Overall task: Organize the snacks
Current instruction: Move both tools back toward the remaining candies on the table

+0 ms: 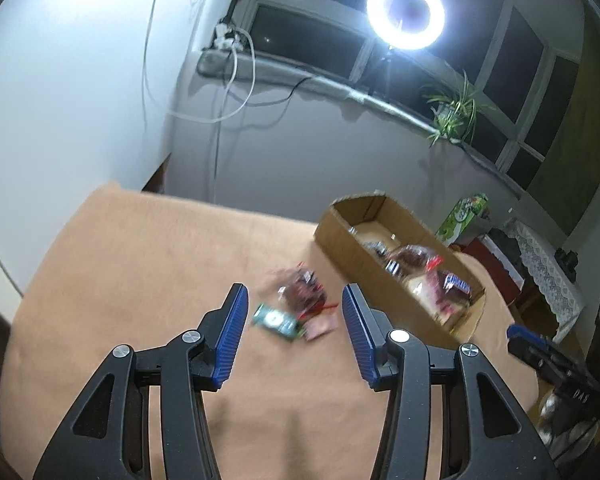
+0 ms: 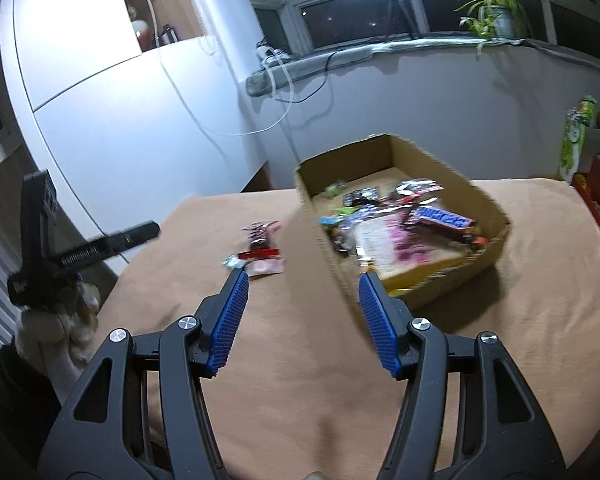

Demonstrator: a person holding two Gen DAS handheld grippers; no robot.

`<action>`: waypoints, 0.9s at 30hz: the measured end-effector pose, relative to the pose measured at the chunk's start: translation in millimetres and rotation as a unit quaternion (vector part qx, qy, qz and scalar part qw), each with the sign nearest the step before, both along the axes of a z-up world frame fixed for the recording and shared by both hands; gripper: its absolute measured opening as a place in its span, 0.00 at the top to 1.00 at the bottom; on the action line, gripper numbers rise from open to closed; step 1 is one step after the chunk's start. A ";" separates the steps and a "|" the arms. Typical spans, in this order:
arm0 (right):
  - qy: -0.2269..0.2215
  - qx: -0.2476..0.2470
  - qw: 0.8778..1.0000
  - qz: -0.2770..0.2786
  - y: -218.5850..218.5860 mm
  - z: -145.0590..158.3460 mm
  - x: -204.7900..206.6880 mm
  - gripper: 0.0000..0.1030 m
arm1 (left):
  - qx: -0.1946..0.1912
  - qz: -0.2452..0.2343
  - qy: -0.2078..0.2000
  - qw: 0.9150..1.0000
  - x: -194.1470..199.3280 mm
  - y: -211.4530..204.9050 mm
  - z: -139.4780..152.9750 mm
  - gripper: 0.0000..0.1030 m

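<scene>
The left claw (image 1: 294, 300) hangs wide open and empty above the loose snack packets (image 1: 296, 304) mid-worktop (image 1: 140, 260); the right claw (image 2: 302, 292), equally spread and empty, faces the cardboard box (image 2: 452, 168). Judged step: reaching for a packet; next, lower and close.

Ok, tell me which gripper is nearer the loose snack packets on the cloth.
Left. The left gripper hangs open just short of the loose snack packets, which show between its fingers. The right gripper is open too, off to their right, facing the cardboard box.
</scene>
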State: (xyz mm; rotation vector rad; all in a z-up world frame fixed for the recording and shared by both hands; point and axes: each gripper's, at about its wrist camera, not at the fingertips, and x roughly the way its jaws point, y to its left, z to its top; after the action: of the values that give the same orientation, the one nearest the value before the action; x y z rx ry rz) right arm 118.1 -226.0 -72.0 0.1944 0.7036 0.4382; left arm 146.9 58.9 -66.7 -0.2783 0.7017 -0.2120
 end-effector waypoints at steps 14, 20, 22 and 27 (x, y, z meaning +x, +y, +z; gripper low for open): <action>0.044 -0.009 0.998 0.050 91.3 -16.9 63.5 0.41 | -0.005 -0.038 0.030 0.999 -2.3 26.7 -36.8 0.54; 0.088 -0.005 0.994 0.058 116.6 -42.1 99.1 0.42 | -0.006 -0.050 0.038 0.998 4.0 26.6 -48.3 0.54; 0.095 -0.010 0.994 0.061 118.8 -49.6 102.5 0.42 | -0.001 -0.056 0.041 0.998 6.6 22.6 -53.0 0.54; 0.098 -0.040 0.992 0.063 124.3 -68.4 102.6 0.42 | 0.032 -0.084 0.056 0.994 18.9 3.6 -63.4 0.54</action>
State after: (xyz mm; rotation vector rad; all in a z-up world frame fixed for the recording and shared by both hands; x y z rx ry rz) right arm 220.7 -101.7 -140.4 0.1179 0.9280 0.5156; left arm 165.8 62.4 -130.1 -0.1711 0.8418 -0.3348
